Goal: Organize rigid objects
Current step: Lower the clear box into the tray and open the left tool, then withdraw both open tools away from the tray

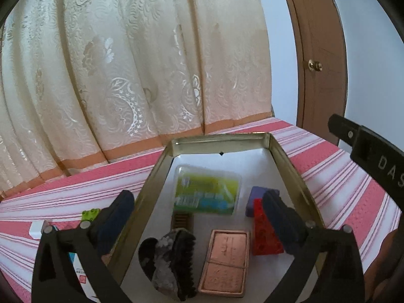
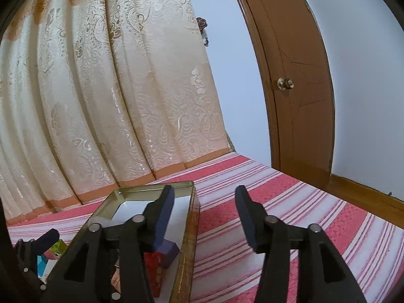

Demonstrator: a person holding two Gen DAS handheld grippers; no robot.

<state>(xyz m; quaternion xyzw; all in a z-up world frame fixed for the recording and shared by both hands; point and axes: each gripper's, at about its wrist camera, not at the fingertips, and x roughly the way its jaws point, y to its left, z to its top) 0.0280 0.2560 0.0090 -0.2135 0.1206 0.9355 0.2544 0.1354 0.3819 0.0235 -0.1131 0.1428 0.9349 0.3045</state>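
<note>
Striped pink bed by the curtain: tin (image 1: 290,159) already holds the red brick (image 1: 265,234), hair clip (image 1: 171,257) and soap. Both hand-held grippers (image 1: 199,217) (image 2: 204,212) gape empty; probably the green brick (image 1: 91,213) outside goes next.

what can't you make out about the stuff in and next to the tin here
- Green-label box: print blurred, left wrist view.
- Items left of the tin: green brick and a white pack, mostly behind the left gripper.
- Right wrist view: the right gripper finger covers the tin's contents.
</note>
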